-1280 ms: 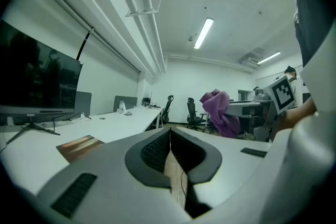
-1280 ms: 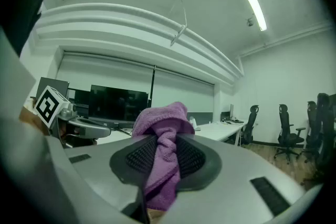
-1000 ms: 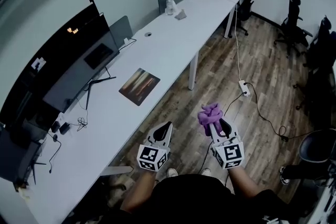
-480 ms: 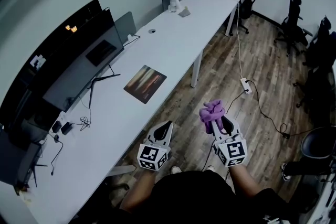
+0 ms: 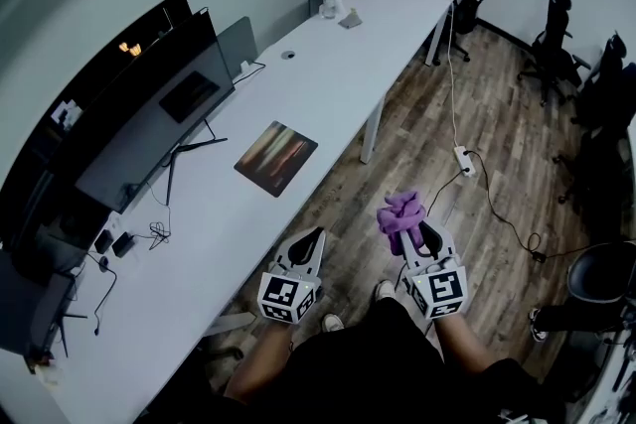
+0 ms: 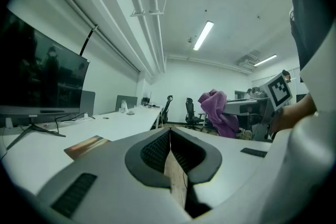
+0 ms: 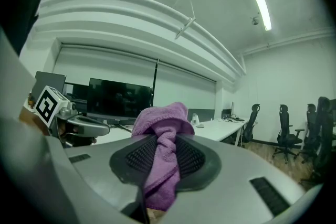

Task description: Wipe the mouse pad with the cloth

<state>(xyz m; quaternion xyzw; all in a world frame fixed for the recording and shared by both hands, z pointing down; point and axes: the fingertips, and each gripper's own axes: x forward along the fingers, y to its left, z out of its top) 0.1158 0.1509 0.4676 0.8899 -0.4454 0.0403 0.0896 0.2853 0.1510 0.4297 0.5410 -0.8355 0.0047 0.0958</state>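
Right gripper (image 5: 411,235) had its jaws clamped on the purple cloth (image 5: 400,212), which bunched above the tips; left gripper (image 5: 314,241) jaws were pressed together on nothing. Mouse pad (image 5: 276,157) lay flat on the white worktop (image 5: 328,74), about 10 o'clock from both grippers and well apart from them. My call: carry the cloth over, land the bunch flat on the pad, pin a corner with the left, wipe in long strokes.

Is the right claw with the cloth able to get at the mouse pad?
Probably yes: the mouse pad lies bare near the desk edge, nothing between it and the right claw holding the cloth.
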